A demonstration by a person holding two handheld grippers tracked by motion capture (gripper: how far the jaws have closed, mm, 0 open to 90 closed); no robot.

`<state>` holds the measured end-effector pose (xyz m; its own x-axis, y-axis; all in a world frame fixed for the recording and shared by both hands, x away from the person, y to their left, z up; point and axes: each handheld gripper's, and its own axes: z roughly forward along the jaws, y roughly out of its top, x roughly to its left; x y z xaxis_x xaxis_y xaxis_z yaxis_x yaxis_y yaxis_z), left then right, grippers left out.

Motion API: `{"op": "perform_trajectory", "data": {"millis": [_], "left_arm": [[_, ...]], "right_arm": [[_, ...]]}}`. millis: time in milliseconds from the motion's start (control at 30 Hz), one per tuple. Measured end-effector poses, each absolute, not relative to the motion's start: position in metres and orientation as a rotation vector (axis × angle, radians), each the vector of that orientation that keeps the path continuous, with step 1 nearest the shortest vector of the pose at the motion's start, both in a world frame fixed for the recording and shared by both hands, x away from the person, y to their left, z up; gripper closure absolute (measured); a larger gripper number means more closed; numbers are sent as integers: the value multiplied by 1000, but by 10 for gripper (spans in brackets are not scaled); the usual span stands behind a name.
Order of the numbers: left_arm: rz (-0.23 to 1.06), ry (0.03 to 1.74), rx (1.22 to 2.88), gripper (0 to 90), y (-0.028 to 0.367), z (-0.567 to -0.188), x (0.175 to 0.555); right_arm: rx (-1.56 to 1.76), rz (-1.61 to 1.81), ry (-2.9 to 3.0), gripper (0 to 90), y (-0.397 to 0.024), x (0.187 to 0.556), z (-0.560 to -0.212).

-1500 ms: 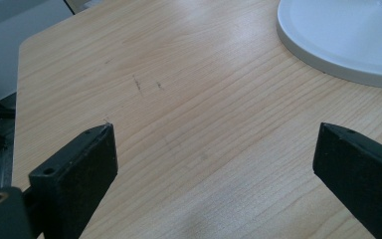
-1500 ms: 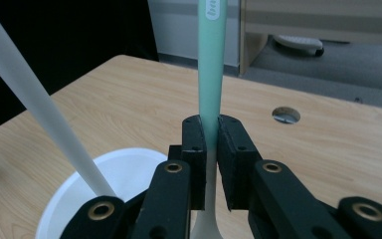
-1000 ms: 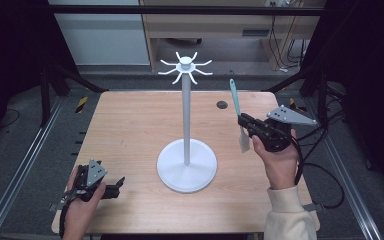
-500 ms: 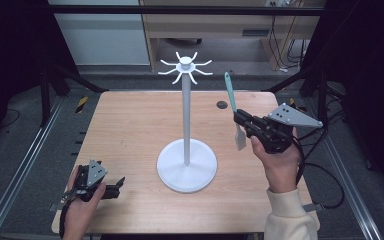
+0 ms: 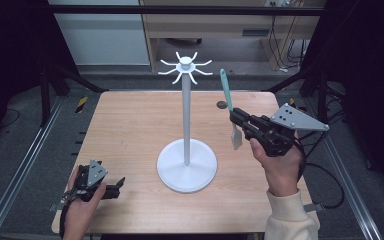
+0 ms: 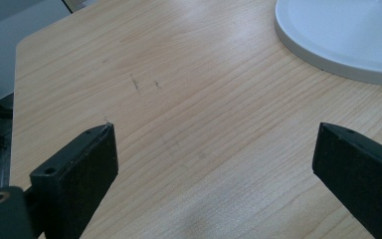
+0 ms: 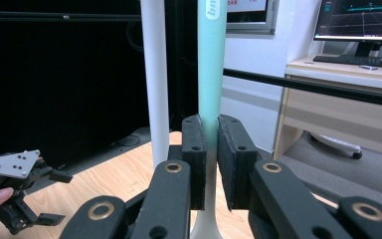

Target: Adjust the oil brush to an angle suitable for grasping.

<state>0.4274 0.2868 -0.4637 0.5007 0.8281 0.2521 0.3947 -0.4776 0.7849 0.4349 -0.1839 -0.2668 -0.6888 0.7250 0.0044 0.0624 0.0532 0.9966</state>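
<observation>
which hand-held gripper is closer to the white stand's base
Left. The left hand-held gripper rests just left of the base; the right hand-held gripper is raised, gripping the spatula.

Right gripper view's top edge is cutting off the spatula [image 7: 210,64] handle and stand pole [image 7: 154,74]; claw pads [image 7: 194,149] are hiding the handle's midsection; spatula lettering is too small to read.
</observation>
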Motion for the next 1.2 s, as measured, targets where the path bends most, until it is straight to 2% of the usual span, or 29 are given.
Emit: {"op": "perform_trajectory", "data": {"millis": [1200], "left_arm": [[838,1004,2075,35,287,-464,427]], "right_arm": [[727,1704,1869,824,-168,436,-263]]}}
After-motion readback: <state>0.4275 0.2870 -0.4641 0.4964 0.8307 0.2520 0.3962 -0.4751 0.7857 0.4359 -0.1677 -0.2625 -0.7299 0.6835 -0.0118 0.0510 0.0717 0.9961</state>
